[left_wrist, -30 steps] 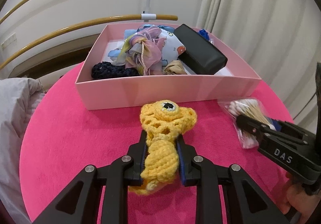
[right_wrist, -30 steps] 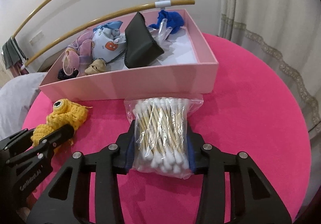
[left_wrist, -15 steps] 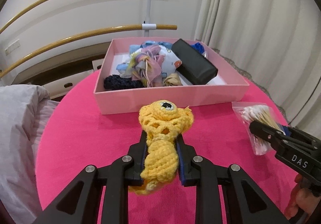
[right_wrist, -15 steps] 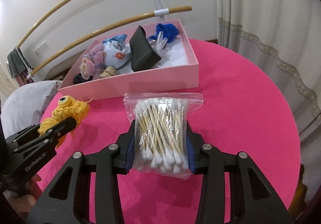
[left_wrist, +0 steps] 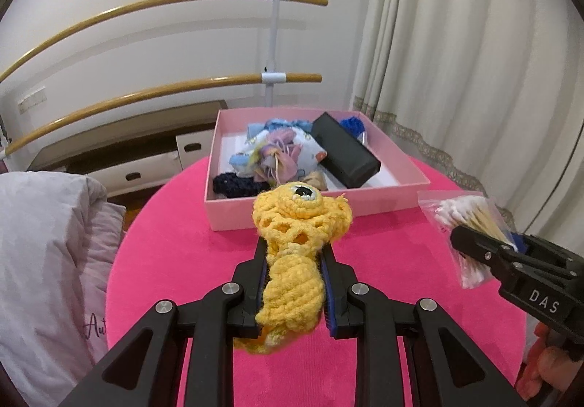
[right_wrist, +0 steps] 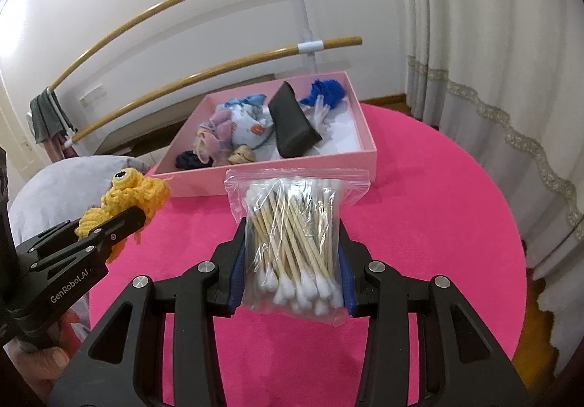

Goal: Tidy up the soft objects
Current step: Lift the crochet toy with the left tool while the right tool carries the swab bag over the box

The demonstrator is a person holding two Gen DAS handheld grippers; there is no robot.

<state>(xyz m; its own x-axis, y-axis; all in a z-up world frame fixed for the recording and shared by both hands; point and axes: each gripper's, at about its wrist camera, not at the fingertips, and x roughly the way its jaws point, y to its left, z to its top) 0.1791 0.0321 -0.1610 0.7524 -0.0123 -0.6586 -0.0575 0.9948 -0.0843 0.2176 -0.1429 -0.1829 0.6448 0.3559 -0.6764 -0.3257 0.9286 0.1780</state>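
Both loads have been raised off the pink surface (right_wrist: 419, 188) since the earlier frames; the pink box (left_wrist: 387, 204) is now seen farther off. Yellow crochet toy (left_wrist: 297, 261) is pinched in the left gripper (left_wrist: 294, 257). Cotton swab bag (right_wrist: 292, 239) is clamped in the right gripper (right_wrist: 290, 257), above the surface.
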